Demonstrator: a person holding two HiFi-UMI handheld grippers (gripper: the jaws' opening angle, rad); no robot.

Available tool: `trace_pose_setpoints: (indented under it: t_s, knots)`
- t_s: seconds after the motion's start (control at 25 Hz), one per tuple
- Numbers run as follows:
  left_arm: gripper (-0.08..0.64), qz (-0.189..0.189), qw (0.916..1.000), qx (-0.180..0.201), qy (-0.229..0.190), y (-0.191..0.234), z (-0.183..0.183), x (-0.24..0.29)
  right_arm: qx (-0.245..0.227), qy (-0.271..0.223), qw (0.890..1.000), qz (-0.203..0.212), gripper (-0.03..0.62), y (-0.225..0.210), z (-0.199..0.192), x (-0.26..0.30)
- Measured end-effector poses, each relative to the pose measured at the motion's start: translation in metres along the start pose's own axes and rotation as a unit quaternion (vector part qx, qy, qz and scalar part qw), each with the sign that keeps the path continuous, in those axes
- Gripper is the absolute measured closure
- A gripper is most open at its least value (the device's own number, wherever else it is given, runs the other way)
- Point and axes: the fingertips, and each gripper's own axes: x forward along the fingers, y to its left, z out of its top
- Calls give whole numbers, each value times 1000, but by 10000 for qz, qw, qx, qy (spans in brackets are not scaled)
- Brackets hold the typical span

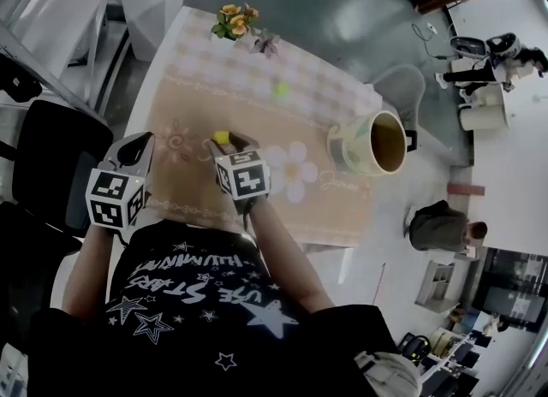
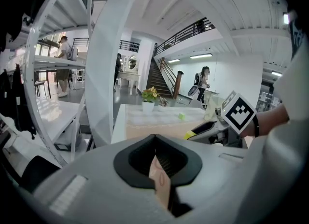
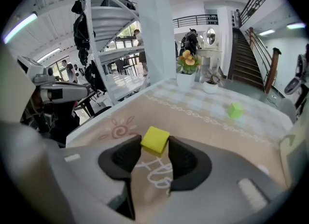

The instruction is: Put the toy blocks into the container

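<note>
A yellow block (image 1: pixel 222 137) (image 3: pixel 155 140) sits just over the tan tablecloth (image 1: pixel 188 113), and my right gripper (image 1: pixel 228 144) (image 3: pixel 155 145) is shut on it, both pads pressing its sides. From the left gripper view, that block (image 2: pixel 189 134) shows at the right gripper's tips. A green block (image 1: pixel 280 89) (image 3: pixel 235 110) (image 2: pixel 181 116) lies alone farther back on the checked part of the cloth. The container, a large cream cup (image 1: pixel 377 143), stands at the table's right end. My left gripper (image 1: pixel 133 149) (image 2: pixel 157 156) hovers at the table's left edge, shut and holding nothing.
A pot of orange flowers (image 1: pixel 236 22) (image 3: pixel 186 73) (image 2: pixel 148 103) stands at the table's far edge. A grey chair (image 1: pixel 402 87) is behind the cup. A white shelf frame (image 2: pixel 104 59) rises left of the table, and a person (image 1: pixel 435 226) crouches on the floor to the right.
</note>
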Motion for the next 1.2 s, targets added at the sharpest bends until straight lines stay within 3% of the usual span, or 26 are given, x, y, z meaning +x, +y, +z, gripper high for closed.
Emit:
trace_pose_setpoints:
  t_s: [0.72,1.2]
  knots:
    - [551,-94,9993,158,-326,-62,38,17,90,-1377,9897,-375,414,-63,57,-117]
    - [551,-356,9972,424,-502,-132,67,44,285,-2011,9747,-929,414,-140,50,-195]
